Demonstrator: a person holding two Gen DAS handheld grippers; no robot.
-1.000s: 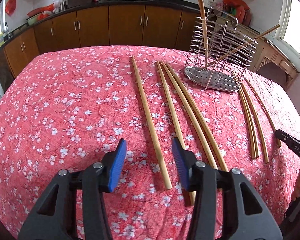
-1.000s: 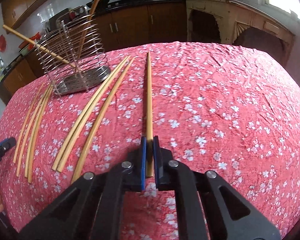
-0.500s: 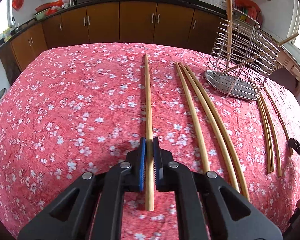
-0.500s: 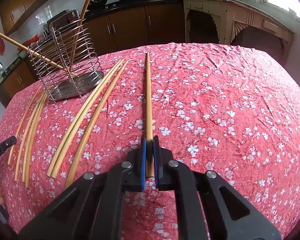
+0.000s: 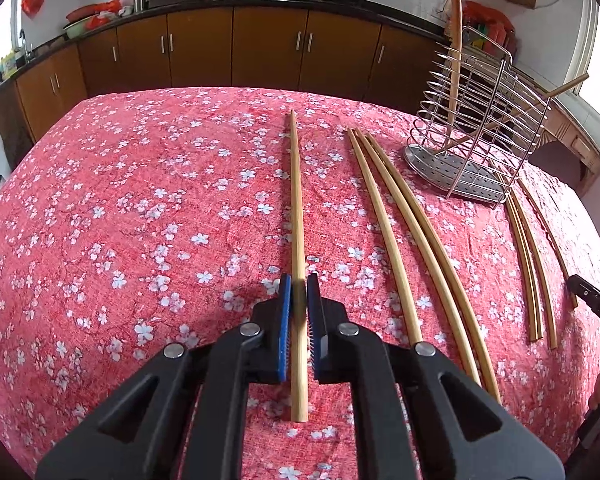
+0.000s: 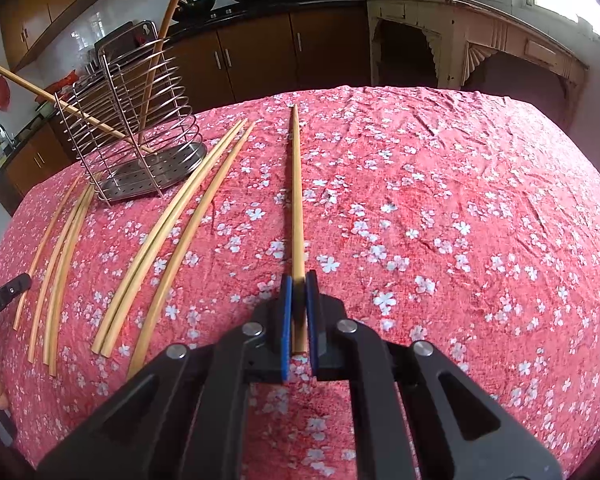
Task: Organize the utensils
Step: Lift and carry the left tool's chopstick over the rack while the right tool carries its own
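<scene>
My left gripper (image 5: 299, 292) is shut on a long bamboo chopstick (image 5: 296, 200), gripped near its near end; the stick runs straight away over the red flowered cloth. My right gripper (image 6: 299, 280) is shut on another chopstick (image 6: 297, 200) the same way. A wire utensil rack (image 5: 476, 136) stands at the back right in the left wrist view. In the right wrist view the rack (image 6: 140, 128) is at the back left. Two chopsticks (image 5: 454, 40) stand in it. Three loose chopsticks (image 5: 412, 240) lie between the left gripper and the rack.
More chopsticks (image 5: 528, 248) lie beyond the rack, close to the right gripper's tip (image 5: 592, 304). In the right wrist view a group of chopsticks (image 6: 60, 260) lies by the left gripper's tip (image 6: 4, 296). Brown kitchen cabinets (image 5: 268, 48) stand behind the table.
My left gripper was open around the chopstick's near end a second ago; it has lined up with the stick and shut on it. The right gripper still holds its chopstick.
</scene>
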